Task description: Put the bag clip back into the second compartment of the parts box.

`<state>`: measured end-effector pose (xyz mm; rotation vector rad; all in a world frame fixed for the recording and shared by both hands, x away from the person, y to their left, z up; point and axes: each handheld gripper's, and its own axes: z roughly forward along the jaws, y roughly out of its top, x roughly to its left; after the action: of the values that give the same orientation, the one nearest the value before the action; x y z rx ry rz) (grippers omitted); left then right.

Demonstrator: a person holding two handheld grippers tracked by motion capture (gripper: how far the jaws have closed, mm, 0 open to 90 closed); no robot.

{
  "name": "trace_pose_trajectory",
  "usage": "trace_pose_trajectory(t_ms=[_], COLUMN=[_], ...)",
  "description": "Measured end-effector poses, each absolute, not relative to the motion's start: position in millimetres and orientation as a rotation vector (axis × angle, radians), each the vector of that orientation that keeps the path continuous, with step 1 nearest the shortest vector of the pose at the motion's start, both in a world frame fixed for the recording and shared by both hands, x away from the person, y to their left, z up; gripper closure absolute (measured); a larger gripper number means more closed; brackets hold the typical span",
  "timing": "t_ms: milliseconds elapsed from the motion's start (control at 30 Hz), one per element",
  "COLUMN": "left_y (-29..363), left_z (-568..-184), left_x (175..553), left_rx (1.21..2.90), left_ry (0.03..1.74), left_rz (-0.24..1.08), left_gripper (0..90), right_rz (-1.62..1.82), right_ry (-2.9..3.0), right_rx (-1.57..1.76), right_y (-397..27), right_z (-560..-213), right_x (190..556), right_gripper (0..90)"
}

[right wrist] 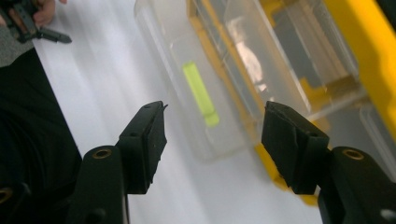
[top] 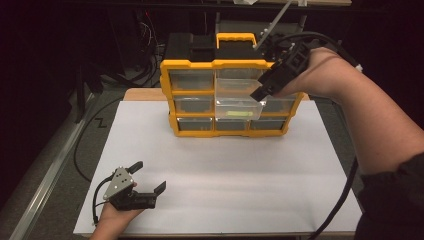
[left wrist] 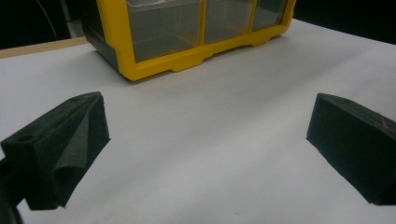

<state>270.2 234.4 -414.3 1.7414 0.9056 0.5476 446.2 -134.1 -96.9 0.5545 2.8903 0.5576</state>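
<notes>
Left tool (top: pixel 150 176) wide, empty; right tool (top: pixel 261 92) parted, empty, above one pulled-out drawer (top: pixel 239 107).

One yellow-framed organizer cabinet (top: pixel 189 64) stood on the desk (top: pixel 240 175). You had nine clear drawers in it, three rows of three. One drawer (top: pixel 239 106), middle row centre, was pulled partway out; the other eight sat flush. One lime-green strip (top: pixel 236 114) lay inside the pulled drawer. One yellow carry handle (top: pixel 236 37) topped the cabinet. You held two claws: the left claw (top: pixel 148 177) and the right claw (top: pixel 261 92), one per hand. One white sheet (top: pixel 150 130) covered the desk.
</notes>
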Motion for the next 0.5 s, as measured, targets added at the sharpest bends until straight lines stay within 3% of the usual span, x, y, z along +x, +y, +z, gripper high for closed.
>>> trace_pose_trajectory(t_ms=[500], left_y=[233.8], left_z=[-415.2], left_x=[270.2], left_rx=[1.746], left_ry=[0.916], left_rz=[0.554], left_gripper=[0.2], right_rz=[0.565], right_ry=[2.865], right_rx=[0.654], right_y=[-188.9], right_z=[-117.8], right_x=[414.8], right_gripper=[27.0])
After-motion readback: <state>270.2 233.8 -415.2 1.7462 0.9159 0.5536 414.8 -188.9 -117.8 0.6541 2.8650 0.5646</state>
